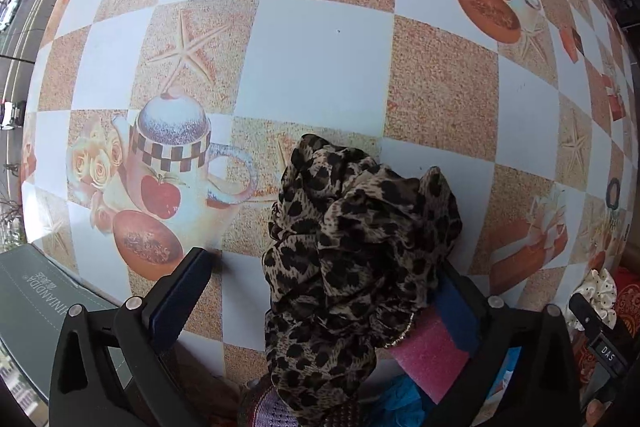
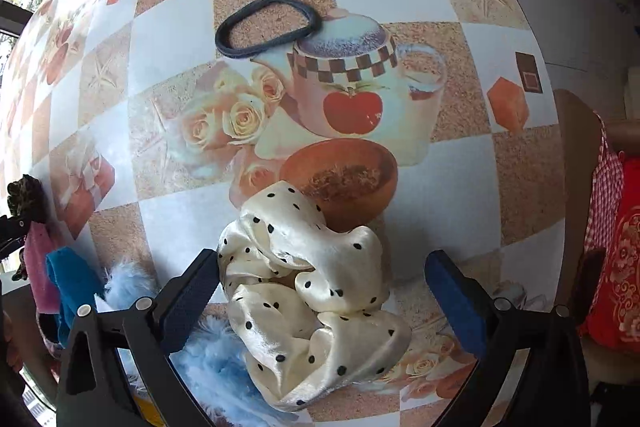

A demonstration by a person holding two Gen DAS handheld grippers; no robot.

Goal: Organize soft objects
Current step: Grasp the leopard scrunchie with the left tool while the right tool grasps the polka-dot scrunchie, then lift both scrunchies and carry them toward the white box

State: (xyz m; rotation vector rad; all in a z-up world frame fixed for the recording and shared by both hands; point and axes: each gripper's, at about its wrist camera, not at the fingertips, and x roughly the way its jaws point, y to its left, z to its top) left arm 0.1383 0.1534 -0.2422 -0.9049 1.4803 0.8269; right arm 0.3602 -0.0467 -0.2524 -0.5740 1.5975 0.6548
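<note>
Between open tongs (image 2: pixel 322 297), glossy dotted scrunchie (image 2: pixel 312 307)

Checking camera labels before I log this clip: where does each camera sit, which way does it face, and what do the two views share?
Left wrist: on the left hand-held gripper, facing down at the leopard-print fabric scrunchie between its open fingers.
Right wrist: on the right hand-held gripper, facing down at the cream polka-dot satin scrunchie between its open fingers.
Shared: the checkered printed tablecloth; the cream scrunchie shows at the left view's right edge, the leopard one at the right view's left edge.
</note>
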